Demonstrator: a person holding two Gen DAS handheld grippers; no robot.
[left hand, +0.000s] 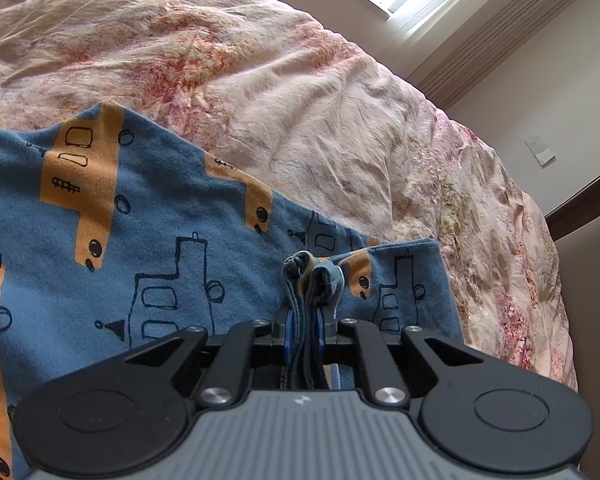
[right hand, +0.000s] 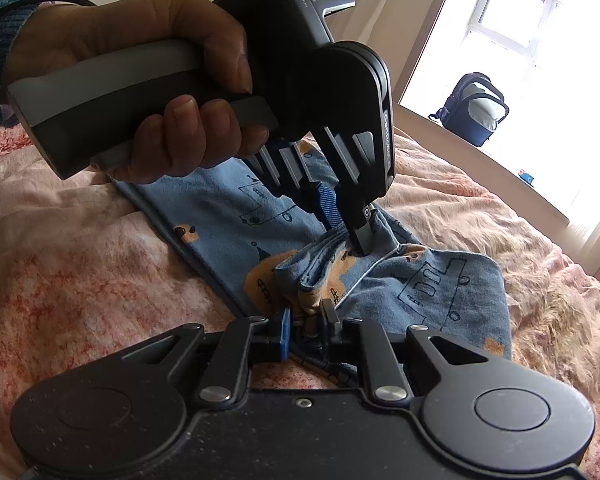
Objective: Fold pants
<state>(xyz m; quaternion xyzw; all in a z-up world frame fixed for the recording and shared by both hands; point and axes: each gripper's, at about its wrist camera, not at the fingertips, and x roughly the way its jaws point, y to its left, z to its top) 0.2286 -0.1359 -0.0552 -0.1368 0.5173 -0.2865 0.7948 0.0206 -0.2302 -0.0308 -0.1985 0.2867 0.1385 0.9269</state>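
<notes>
Blue pants [left hand: 148,240] edge bunches inside left claw [left hand: 305,320].

The pants [left hand: 140,216] run off the left edge in the left wrist view, so their full length stays unseen. The pinched fold vanishes between the left gripper [left hand: 304,328] fingers. From the right wrist view, the left hand [right hand: 148,92] and its tool cover the far cloth. Something small and blue on the windowsill [right hand: 526,178] is too tiny to identify.
</notes>
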